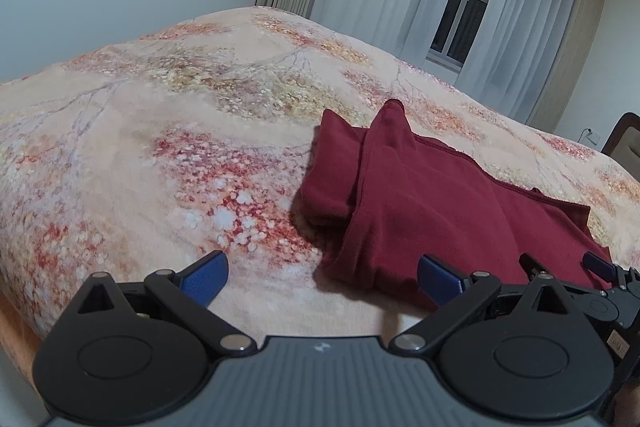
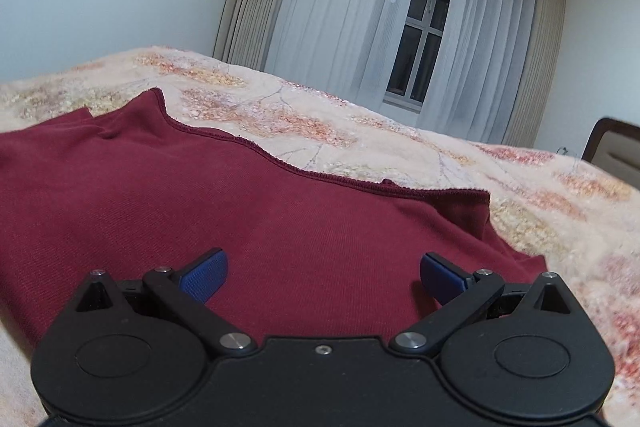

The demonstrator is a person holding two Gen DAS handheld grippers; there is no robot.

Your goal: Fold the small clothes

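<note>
Both hand-held grippers, left (image 1: 322, 277) and right (image 2: 323, 277), hover with jaws spread wide and empty, low over the near edge of the bed (image 1: 160, 155). The maroon garment (image 2: 240, 219) lies there partly folded; it looks soft, light and limp, best pinched at its stitched hem (image 2: 280, 165) or a corner.

one dark red garment (image 1: 420, 203), one floral bedspread (image 1: 160, 147), two grippers, left (image 1: 322, 277) and right (image 2: 323, 273), one window (image 2: 420, 39)

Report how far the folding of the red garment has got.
Done: the garment lies on the bed with one part already folded over. In hand: nothing; left gripper and right gripper both open above it. Left: grip and finish the remaining folds.
</note>
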